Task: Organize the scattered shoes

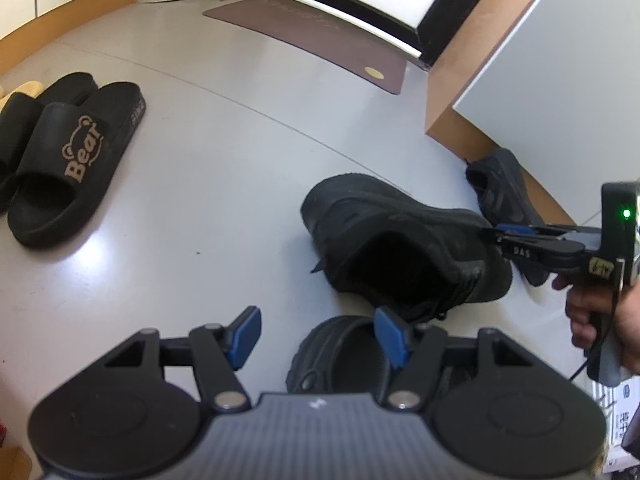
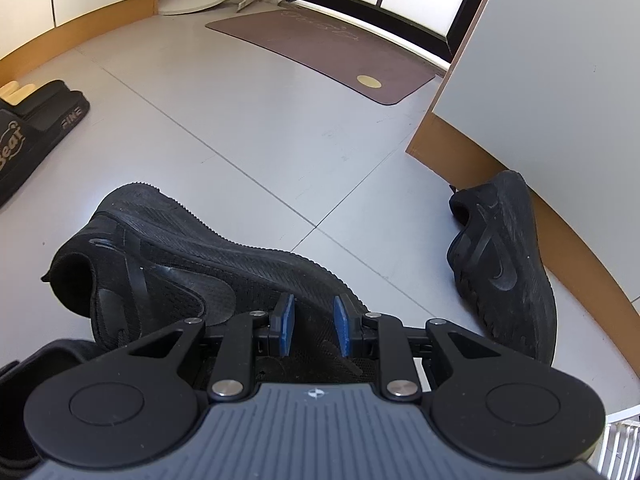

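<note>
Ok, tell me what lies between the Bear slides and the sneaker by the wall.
The black sneaker, pinched by the right claw; otherwise bare floor. The left wrist view shows it.

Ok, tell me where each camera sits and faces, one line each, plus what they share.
Left wrist: on the left tool, tilted down at the floor; its open pads over a clog, the right tool and hand beyond.
Right wrist: on the right tool, tilted down, clamped on the sneaker.
Shared: sneaker, second sneaker, Bear slides, doormat.
</note>
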{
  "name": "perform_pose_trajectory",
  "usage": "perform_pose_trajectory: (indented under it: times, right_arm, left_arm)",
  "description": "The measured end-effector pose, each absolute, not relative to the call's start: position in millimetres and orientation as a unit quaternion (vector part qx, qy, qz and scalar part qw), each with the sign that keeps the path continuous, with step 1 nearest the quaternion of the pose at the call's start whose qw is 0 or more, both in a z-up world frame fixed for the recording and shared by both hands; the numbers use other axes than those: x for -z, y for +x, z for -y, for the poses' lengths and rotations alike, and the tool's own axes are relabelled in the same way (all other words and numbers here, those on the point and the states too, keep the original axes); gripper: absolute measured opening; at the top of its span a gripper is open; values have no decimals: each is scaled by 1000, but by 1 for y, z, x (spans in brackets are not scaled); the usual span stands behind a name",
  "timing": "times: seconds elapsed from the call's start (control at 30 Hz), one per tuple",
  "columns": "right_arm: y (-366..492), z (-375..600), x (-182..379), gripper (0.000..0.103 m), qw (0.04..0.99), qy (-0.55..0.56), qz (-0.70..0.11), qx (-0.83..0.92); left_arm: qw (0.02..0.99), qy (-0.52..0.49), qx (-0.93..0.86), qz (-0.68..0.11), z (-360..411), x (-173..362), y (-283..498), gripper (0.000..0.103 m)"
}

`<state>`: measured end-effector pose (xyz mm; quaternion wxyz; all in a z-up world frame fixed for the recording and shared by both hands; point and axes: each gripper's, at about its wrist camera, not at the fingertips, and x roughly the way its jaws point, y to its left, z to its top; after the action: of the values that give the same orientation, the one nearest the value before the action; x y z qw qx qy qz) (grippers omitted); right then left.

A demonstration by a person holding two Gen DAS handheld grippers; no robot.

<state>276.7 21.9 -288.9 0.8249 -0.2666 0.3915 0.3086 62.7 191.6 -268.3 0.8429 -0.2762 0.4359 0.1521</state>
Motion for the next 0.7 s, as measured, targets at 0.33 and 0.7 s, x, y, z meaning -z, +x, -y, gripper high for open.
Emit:
perform_pose_trajectory:
  times: [0.33, 0.7]
  right_arm:
    - [306, -13, 305, 27, 825, -256, -421, -277]
    - [300, -20, 305, 53, 813, -260, -398, -337]
  left_arm:
    - [842, -258, -162, -446, -195, 270, 61, 66]
    - [847, -244, -156, -447, -198, 264, 64, 66]
